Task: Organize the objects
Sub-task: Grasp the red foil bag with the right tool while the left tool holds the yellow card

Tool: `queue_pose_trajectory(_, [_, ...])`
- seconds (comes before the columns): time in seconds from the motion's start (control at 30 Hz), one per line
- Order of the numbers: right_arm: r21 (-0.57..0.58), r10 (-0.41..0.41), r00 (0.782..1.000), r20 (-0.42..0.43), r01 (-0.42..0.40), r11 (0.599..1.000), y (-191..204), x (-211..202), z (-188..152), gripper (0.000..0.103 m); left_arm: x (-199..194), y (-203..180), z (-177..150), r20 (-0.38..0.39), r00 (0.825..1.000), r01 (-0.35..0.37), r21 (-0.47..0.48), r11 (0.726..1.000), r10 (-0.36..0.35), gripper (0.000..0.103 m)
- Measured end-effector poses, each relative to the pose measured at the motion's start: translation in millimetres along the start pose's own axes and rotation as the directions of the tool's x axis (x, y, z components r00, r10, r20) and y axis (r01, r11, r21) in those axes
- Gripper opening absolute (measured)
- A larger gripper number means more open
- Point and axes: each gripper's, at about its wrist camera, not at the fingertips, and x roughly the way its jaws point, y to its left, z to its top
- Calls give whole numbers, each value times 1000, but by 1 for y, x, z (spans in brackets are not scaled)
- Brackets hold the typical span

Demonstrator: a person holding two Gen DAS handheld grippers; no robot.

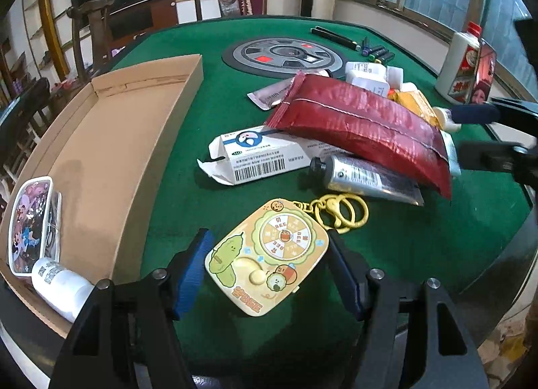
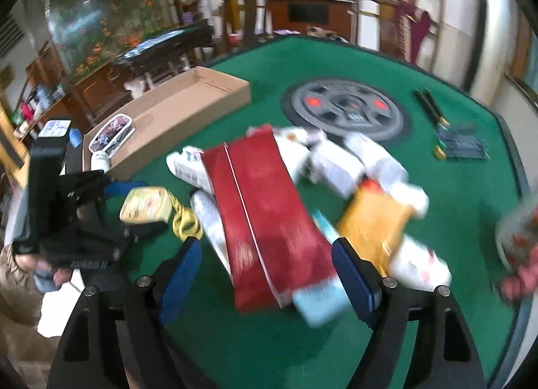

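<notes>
- I am holding the left gripper (image 1: pixel 269 268) around the cartoon keychain toy (image 1: pixel 267 256); its blue pads are sitting just beside the toy's two sides, and I cannot tell whether they are pressing yet, so I am treating it as not yet gripped.
- The toy is lying flat on the green desk (image 1: pixel 420 247), its yellow clasp (image 1: pixel 339 212) pointing toward the silver tube (image 1: pixel 363 175).
- To do this well, I am judging that I should squeeze squarely across the toy's flat sides and lift straight, so the clasp is not dragging the tube.
- The right gripper (image 2: pixel 265 271) is open over the red packet (image 2: pixel 265 217), nothing pinched; that view is blurring.
- The cardboard box (image 1: pixel 161 140) is lying to the left, its near wall between the toy and the bare floor inside; a printed case (image 1: pixel 32 224) and a white bottle (image 1: pixel 62 284) are filling only its near corner.
- The desk's front edge is close below the gripper, so I am planning a raised sideways path over the wall.
</notes>
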Motion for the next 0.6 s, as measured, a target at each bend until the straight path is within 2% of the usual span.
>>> queue_pose_trajectory(0.07, [-16,14,1000,-20,-14,1000,3,19,8,84,0,2,0,2,1000,4,-15,1000,-4,67])
queue_pose_trajectory(0.17, [-41,-26,999,-47,24,999,7,45,16,83,-1,2,-1,4,1000,2,-16,1000,-2,67])
queue_pose_trajectory(0.23, [-47,-20,998,-59,17,999,8,55,16,79,-1,2,-1,4,1000,2,-15,1000,-2,67])
queue_pose_trajectory(0.27, [-45,-13,998,-56,10,999,7,57,17,76,-1,2,-1,4,1000,2,-16,1000,-2,67])
queue_pose_trajectory(0.3, [-35,2,999,-49,-4,999,6,57,17,68,-1,2,-1,4,1000,3,-17,1000,-3,67])
queue_pose_trajectory(0.6, [21,-2,999,39,2,1000,0,48,15,53,-3,6,1,10,1000,23,-63,998,-22,67])
